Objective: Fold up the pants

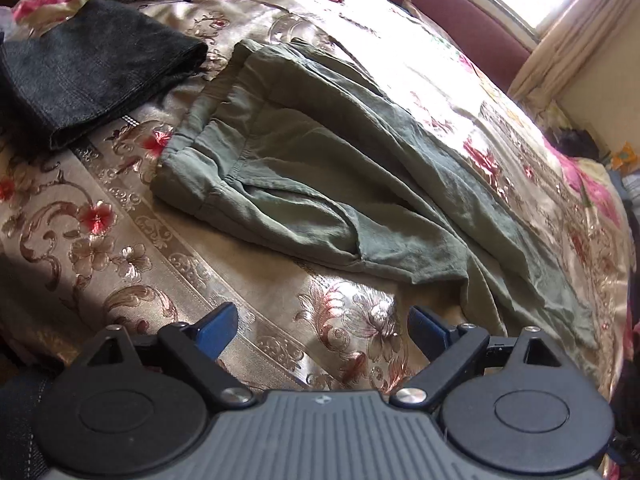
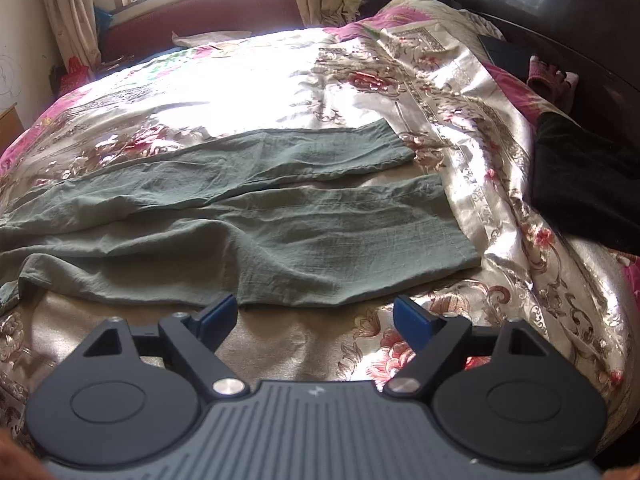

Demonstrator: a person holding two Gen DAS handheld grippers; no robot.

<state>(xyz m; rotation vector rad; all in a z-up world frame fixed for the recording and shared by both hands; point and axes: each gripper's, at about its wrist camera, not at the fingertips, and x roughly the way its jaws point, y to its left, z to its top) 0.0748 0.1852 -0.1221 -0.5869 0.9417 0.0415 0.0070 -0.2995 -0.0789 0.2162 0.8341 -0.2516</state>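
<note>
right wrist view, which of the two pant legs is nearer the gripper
The lower leg, whose hem ends at the right near the right gripper. The upper leg lies beyond it, toward the window.

Matt crinkled cloth pants [image 2: 240, 216] lie on glossy satin bedspread [image 2: 460, 120].

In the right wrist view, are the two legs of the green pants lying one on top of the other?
No. The two legs of the green pants lie side by side on the bedspread, with a strip of it showing between their hems.

Floral satin bedspread [image 1: 100, 240], folded dark grey garment [image 1: 88, 76] on it, maroon headboard [image 2: 200, 12], cream curtains [image 2: 68, 12]
</note>
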